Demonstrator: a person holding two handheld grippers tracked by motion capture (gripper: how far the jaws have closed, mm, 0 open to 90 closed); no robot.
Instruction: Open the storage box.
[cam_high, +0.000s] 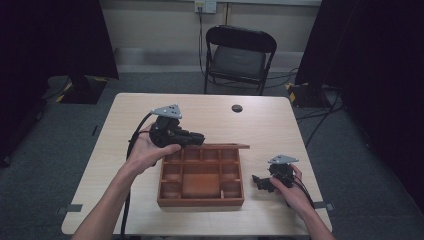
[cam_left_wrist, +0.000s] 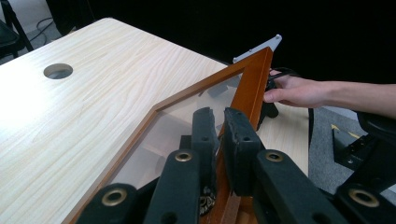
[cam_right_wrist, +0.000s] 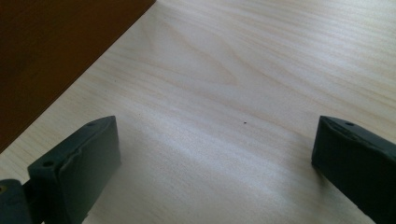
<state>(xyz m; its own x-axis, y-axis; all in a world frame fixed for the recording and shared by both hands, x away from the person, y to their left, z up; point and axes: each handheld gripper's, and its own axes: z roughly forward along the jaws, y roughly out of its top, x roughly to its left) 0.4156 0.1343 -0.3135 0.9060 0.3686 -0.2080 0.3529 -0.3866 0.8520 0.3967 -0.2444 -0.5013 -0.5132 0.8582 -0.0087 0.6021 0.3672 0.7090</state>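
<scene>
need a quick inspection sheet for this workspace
surface: light wood table, round hole near far edge
job's things: wooden compartment box, hinged glass lid raised at its far side
clutter: nothing seen
grippers: left gripper shut on the lid frame; right gripper open over bare table, right of the box
cables: one trails from the left gripper, more on the floor by the wall
surroundings: black folding chair behind table, dark curtains, grey carpet

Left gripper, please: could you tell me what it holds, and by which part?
The left gripper is shut on the box lid, gripping its wooden frame edge.
</scene>
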